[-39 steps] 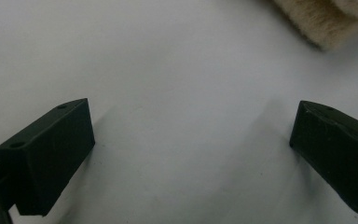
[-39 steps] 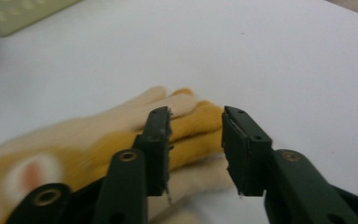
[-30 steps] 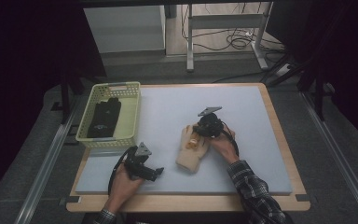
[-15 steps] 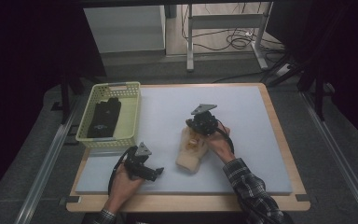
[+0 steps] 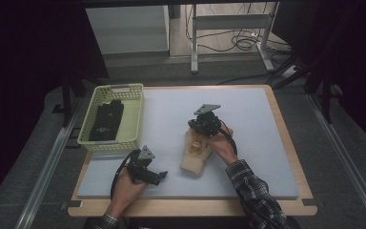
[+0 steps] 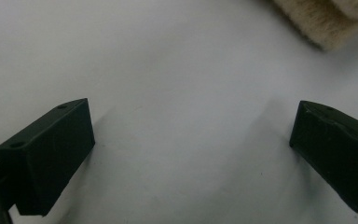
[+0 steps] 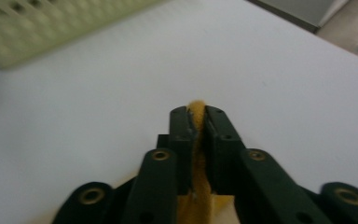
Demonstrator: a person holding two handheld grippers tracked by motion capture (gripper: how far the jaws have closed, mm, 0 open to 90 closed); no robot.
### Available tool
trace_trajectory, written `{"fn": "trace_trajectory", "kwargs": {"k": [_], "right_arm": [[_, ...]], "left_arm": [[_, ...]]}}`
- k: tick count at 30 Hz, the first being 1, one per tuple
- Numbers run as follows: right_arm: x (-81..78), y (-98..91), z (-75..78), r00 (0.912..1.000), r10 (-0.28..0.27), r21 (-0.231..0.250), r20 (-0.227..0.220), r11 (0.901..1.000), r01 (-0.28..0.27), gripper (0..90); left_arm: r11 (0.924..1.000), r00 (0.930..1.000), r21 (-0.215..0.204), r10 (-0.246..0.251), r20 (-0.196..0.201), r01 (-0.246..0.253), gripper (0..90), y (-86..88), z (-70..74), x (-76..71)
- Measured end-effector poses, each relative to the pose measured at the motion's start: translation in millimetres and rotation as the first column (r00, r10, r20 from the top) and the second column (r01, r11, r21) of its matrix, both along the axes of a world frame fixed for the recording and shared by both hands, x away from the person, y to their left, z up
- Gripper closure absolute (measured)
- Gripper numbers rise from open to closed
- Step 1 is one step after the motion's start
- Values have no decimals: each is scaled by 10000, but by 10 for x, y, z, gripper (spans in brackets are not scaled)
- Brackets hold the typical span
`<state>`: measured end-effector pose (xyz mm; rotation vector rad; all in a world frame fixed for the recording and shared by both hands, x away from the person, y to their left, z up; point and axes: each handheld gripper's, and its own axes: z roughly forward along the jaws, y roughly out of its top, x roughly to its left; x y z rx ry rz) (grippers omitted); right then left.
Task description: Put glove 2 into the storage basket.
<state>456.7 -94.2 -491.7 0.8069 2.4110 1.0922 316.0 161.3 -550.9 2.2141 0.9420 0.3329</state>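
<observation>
A cream plush item (image 5: 194,157) lies on the white mat (image 5: 252,119) near the middle. At its far end my right gripper (image 5: 200,135) points down, and its jaws pinch a strip of yellow fabric (image 7: 197,106) that belongs to the plush. The right gripper (image 7: 196,112) has just been opening a little, with the strip still pressed between its pads. My left gripper (image 5: 159,177) rests on the mat to the plush's left. Its jaws (image 6: 191,154) stand wide apart with nothing between them. A fuzzy cream edge (image 6: 324,21) of the plush lies beyond them.
A pale yellow-green basket (image 5: 106,144) stands at the mat's left edge, with a black object (image 5: 107,121) in it; its wall (image 7: 51,21) is blurred in the right gripper view. A wooden table border (image 5: 286,129) frames the mat. Metal stand legs and cables lie behind.
My right gripper has shifted a little to the left and upward while still pinching the yellow fabric. The left hand and its gripper have stayed put.
</observation>
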Motion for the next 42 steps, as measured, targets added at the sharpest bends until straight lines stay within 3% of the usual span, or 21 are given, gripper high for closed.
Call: {"fn": "trace_trajectory", "kwargs": {"k": [3,5,8,11,16,20,24,32,42], "right_arm": [[54,-90,-83,9989,-374,-144,-267,9992,370,597],[37,-179,-61,9981,-460,152,-408,9988,467,560],[-49,-269,7,9988,-399,193,-275,9990,405,558],[-179,-378,62,9993,-174,281,-343,9994,184,596],[-416,-578,59,9985,168,285,-513,9995,-153,740],[-618,-725,-14,9961,513,268,-723,9984,-494,874],[-834,-826,-143,9911,819,426,-1052,9961,-777,886],[-1061,-718,-381,9742,1630,405,-1558,9865,-1586,886],[-1074,-466,-428,9687,1962,548,-1518,9803,-1899,885]], "left_arm": [[10000,10000,-41,28,1,-28,0,-2,-1,0],[10000,10000,-81,54,6,-54,0,-5,-3,-1],[10000,10000,-49,28,2,-28,0,-3,-2,-1],[10000,10000,-64,32,2,-32,0,-4,-2,-1],[10000,10000,-55,35,5,-35,0,-4,-2,-2],[10000,10000,-53,35,8,-35,0,-4,-2,-2],[10000,10000,-52,34,10,-34,0,-4,-2,-1],[10000,10000,-53,33,12,-33,0,-4,-2,-2],[10000,10000,-39,44,-9,-44,4,0,3,-3]]}}
